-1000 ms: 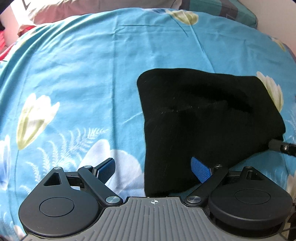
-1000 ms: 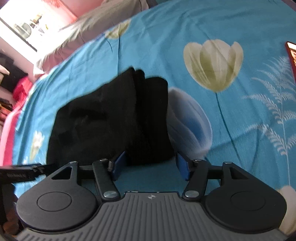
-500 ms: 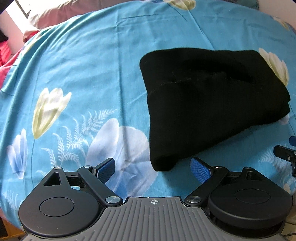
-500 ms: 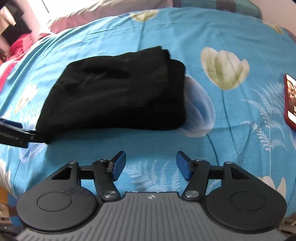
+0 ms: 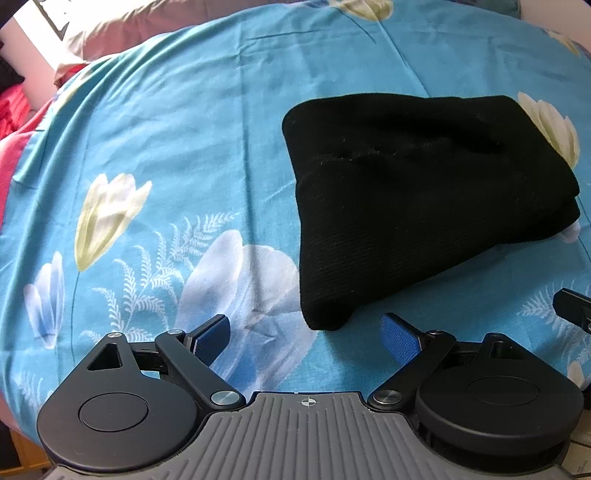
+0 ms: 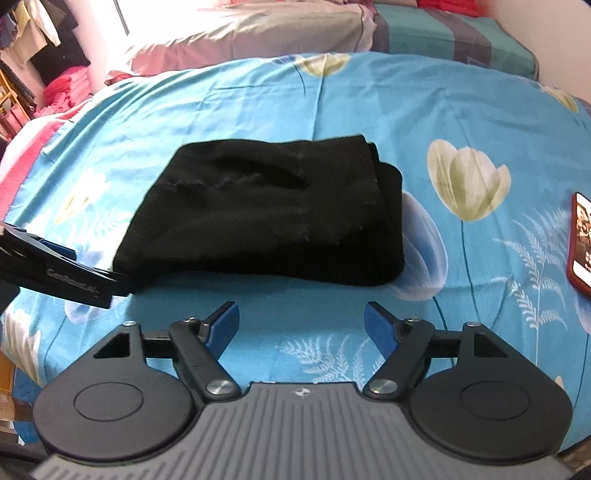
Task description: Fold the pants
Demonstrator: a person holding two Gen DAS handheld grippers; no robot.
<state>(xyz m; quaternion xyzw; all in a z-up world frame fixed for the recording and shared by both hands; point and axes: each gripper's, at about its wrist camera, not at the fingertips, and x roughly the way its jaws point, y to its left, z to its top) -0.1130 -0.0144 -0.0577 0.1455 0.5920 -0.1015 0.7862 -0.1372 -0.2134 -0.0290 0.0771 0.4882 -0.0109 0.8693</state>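
The black pants (image 5: 417, 199) lie folded into a thick wedge on the blue flowered bedsheet (image 5: 184, 122). In the right wrist view the same bundle (image 6: 266, 218) sits ahead and left of centre. My left gripper (image 5: 306, 334) hovers just short of the bundle's near corner, open, with nothing between its blue pads (image 5: 210, 338). My right gripper (image 6: 301, 321) hangs back from the bundle's near edge; its jaws are opening and only sheet shows between them. The left gripper's black body (image 6: 55, 269) juts in from the left edge of the right wrist view.
A phone in a red case (image 6: 581, 240) lies on the sheet at the right. Pillows (image 6: 258, 33) and a striped cushion (image 6: 450, 37) line the head of the bed. Red and pink clothes (image 6: 62, 92) hang at the far left. The bed edge runs close below both grippers.
Both grippers drew back from the folded pants, which now lie free. The right gripper rolled level and its jaws spread wider. The left gripper's jaws stayed wide.
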